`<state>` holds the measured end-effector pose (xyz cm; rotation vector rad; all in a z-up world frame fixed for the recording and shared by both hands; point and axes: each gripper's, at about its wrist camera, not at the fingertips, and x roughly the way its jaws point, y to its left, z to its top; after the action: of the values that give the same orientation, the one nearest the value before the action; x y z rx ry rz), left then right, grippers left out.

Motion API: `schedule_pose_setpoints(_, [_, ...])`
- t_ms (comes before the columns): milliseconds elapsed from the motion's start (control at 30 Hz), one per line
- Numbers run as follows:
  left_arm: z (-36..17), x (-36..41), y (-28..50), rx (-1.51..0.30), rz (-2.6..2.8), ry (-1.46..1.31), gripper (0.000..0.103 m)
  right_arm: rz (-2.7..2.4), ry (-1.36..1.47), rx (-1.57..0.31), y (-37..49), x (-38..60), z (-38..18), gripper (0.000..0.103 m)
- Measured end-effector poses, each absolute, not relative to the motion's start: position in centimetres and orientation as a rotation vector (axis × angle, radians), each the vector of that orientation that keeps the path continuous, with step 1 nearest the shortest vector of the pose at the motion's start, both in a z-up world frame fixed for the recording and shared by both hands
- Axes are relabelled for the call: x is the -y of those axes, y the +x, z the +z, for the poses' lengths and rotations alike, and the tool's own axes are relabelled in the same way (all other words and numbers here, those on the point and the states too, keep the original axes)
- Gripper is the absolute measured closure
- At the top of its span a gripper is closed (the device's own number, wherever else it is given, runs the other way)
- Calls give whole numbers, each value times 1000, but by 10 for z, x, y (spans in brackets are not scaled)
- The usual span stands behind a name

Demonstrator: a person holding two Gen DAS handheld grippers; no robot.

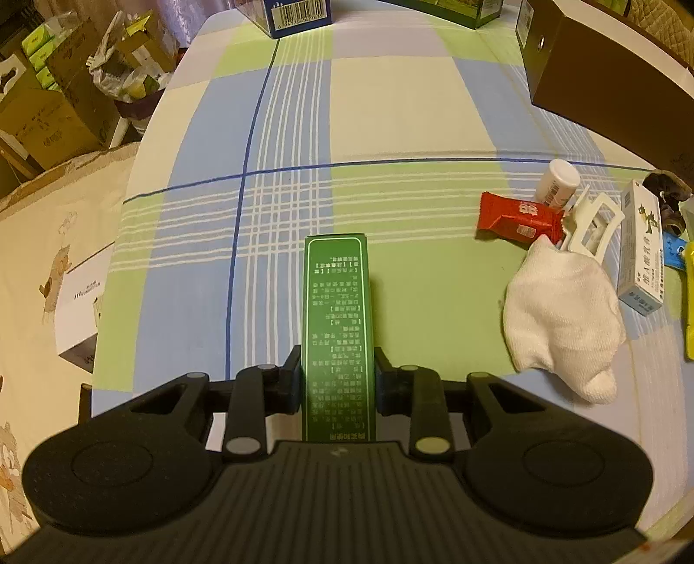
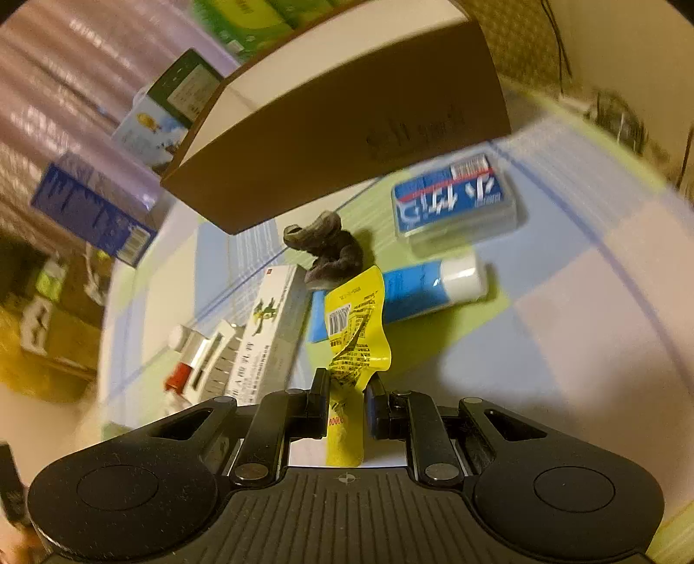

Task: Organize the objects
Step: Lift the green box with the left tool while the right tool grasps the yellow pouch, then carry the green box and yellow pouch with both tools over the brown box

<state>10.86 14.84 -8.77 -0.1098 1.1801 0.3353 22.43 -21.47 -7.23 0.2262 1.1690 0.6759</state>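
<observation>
holding two items at once, mid-sort; judged stage: carrying picked pieces toward a place to set them, many loose pieces still out.

- left gripper (image 1: pixel 338 373): jaws narrowed onto a long green box (image 1: pixel 336 312), printed face up, pointing away over the checked tablecloth (image 1: pixel 390 113).
- right gripper (image 2: pixel 345 401): jaws pinched on a yellow sachet (image 2: pixel 355 329), which stands crumpled above the jaws; view is blurred.
- loose pile, right of the green box: red packet (image 1: pixel 518 217), small white bottle (image 1: pixel 559 180), white hair clip (image 1: pixel 594 221), white sock (image 1: pixel 564 316), white medicine box (image 1: pixel 642 251).
- right wrist view adds a dark scrunchie (image 2: pixel 329 249), a blue tube with white cap (image 2: pixel 429 286), and a blue tissue pack (image 2: pixel 455 199) farther off.
- containers: brown cardboard box (image 1: pixel 607 86) at the far right, near the pile; only its outer walls and white top edge show, so contents cannot be told. blue carton (image 1: pixel 295 15) at the far edge looks closed.

next move, as judged: bring each held item to its chosen spot, likely the brown box, lower it, then spread the jaws; the limp sachet may cling to a jaw or flop on release.
</observation>
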Motion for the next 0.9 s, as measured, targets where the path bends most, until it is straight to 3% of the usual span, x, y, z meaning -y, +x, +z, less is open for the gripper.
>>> schedule_pose_setpoints(300, [-68, -139, 117, -1122, 331, -87, 77, 672, 53, -1100, 221, 208, -50, 91])
schedule_pose_setpoints(367, [-61, -136, 121, -1106, 324, -82, 77, 667, 33, -1093, 225, 206, -45, 103])
schedule_pose_setpoints(900, [-22, -99, 147, -1015, 272, -68, 77, 748, -38, -1031, 237, 214, -21, 103])
